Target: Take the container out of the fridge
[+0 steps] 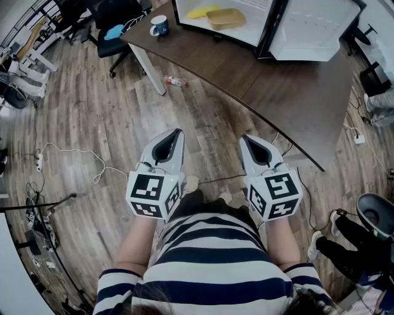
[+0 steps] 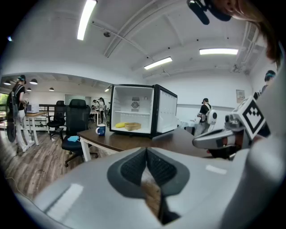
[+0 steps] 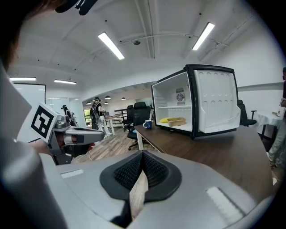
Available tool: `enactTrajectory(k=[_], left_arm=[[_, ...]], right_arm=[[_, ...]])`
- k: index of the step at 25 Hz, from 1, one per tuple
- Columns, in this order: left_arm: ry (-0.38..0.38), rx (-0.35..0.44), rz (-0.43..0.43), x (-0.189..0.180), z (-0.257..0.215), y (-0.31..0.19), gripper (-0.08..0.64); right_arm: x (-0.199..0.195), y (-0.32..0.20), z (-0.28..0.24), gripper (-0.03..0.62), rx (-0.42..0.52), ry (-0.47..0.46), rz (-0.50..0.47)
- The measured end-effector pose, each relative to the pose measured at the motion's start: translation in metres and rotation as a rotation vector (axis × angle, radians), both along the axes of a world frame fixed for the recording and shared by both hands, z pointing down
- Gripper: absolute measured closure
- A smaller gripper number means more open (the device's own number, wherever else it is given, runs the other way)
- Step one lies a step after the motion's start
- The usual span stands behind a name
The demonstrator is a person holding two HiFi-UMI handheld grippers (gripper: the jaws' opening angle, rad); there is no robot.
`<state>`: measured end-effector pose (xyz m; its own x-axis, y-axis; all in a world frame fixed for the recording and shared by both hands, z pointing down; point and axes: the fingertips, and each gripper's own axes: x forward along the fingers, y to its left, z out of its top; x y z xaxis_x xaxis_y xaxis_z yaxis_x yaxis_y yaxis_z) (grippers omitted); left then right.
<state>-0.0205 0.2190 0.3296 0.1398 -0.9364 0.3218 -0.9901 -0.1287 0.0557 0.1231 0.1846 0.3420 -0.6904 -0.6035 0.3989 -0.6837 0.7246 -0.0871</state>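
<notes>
Left gripper (image 1: 177,133) and right gripper (image 1: 244,139) near body over wood floor (image 1: 92,135), both fingers clenched, empty, tan container (image 1: 225,18) inside open fridge (image 1: 273,24), far counter (image 1: 289,92)

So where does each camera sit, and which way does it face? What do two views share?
Head view: on the person's head, facing steeply down at the wooden floor; shows the left gripper, right gripper and striped shirt.
Left gripper view: on the left gripper, facing along its shut jaws toward the open fridge; the right gripper shows at right.
Right gripper view: on the right gripper, facing the fridge; the left gripper shows at left.
Shared: both gripper views show the container inside the fridge.
</notes>
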Motion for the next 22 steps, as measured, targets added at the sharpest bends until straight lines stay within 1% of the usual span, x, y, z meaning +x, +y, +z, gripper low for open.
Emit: enactTrajectory(k=[7, 16, 22], left_arm=[[0.016, -0.023, 0.065, -0.025, 0.002, -0.023, 0.560], [0.024, -0.029, 0.132, -0.065, 0.008, -0.053, 0.560], [0.027, -0.039, 0.194, -0.083, 0.013, -0.075, 0.560]], right_arm=[[-0.031, -0.020, -0.001, 0.600, -0.009, -0.008, 0.043], [-0.070, -0.040, 0.007, 0.600, -0.029, 0.026, 0.098], [-0.088, -0.054, 0.014, 0.600, -0.046, 0.036, 0.149]])
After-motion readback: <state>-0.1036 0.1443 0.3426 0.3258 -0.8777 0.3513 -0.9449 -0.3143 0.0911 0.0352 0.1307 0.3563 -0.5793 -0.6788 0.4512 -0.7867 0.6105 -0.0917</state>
